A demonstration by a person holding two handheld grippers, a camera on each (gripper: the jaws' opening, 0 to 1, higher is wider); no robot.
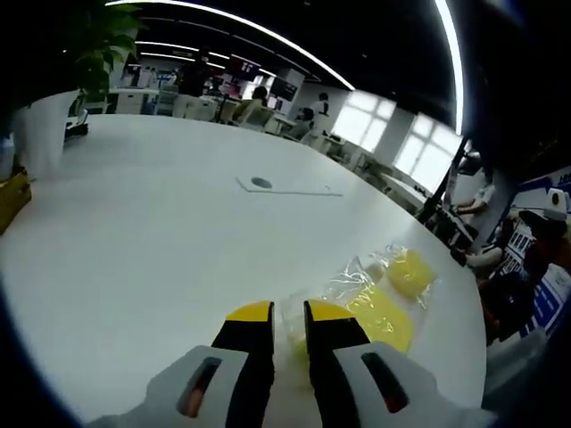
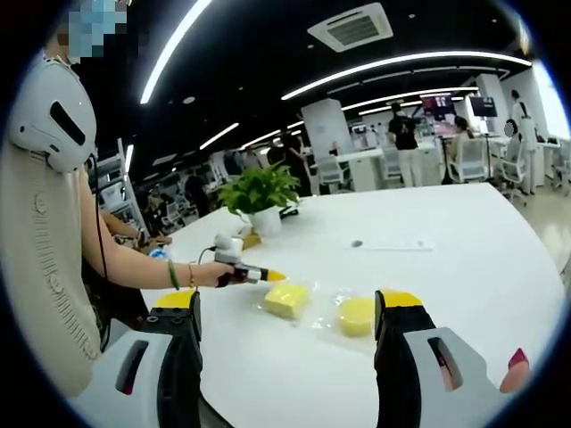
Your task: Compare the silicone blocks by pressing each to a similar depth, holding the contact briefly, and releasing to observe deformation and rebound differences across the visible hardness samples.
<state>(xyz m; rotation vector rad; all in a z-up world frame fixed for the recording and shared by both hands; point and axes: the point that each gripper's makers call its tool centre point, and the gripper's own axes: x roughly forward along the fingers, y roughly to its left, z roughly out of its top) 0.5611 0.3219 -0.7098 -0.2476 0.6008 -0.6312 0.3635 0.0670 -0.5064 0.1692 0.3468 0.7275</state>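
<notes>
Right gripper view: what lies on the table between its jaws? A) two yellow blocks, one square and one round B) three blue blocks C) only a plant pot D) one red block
A: a square yellow block and a round yellow block lie apart on the white table, framed by the wide-open right gripper.

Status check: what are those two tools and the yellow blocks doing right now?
Left tool nearly shut, by the square block. Right tool wide open, holding nothing. Round block untouched on plastic wrap. Nothing in the way.
</notes>
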